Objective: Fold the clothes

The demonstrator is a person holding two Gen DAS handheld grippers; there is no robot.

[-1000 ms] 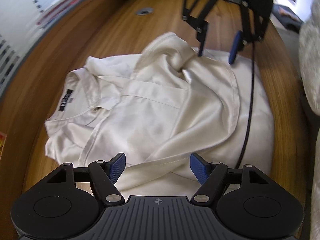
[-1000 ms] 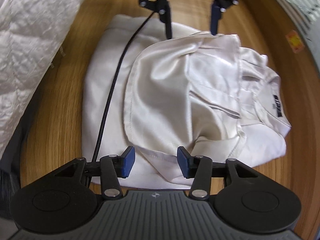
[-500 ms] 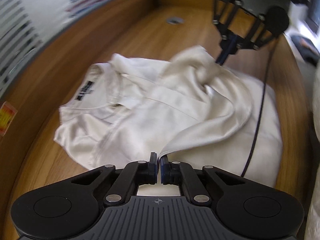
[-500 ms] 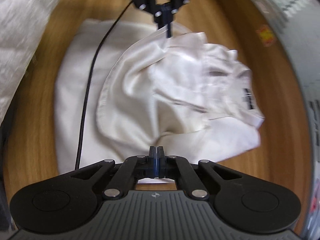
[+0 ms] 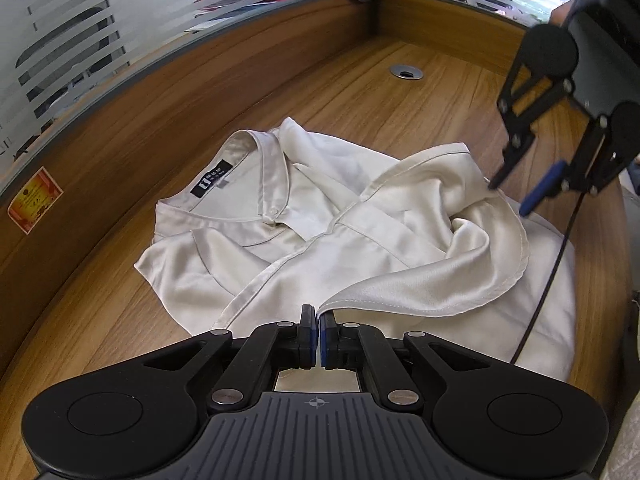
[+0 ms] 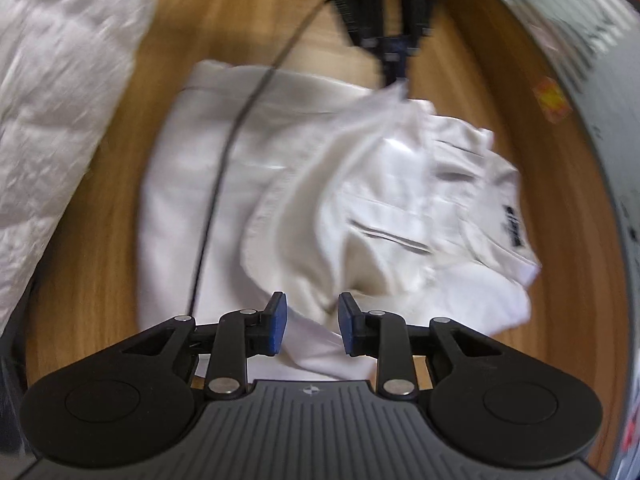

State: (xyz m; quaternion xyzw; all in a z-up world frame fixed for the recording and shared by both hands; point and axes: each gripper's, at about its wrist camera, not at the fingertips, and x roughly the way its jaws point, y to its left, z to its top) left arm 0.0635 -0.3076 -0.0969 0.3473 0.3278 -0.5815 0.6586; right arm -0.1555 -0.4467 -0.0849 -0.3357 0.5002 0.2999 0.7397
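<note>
A cream satin shirt (image 5: 320, 220) lies crumpled on the wooden desk (image 5: 340, 96), its collar and black label at the far left. My left gripper (image 5: 319, 330) is shut on the shirt's near hem and holds that edge a little off the desk. In the right wrist view the left gripper (image 6: 396, 76) shows at the top, pinching the hem. My right gripper (image 6: 312, 322) has its jaws opening. Shirt fabric (image 6: 360, 220) lies between and below its blue pads, which do not press on it. In the left wrist view the right gripper (image 5: 516, 196) hangs over the shirt's far right fold.
A black cable (image 5: 548, 280) runs over the shirt's right side. White quilted fabric (image 6: 52, 100) lies beside the desk. A wooden wall with frosted glass rings the desk, bearing a red-yellow sticker (image 5: 34, 200). A cable grommet (image 5: 406, 72) sits at the far end.
The left gripper closed on the hem and lifted it while rolling. The right gripper closed on the opposite edge, then opened again and the fabric there slumped.
</note>
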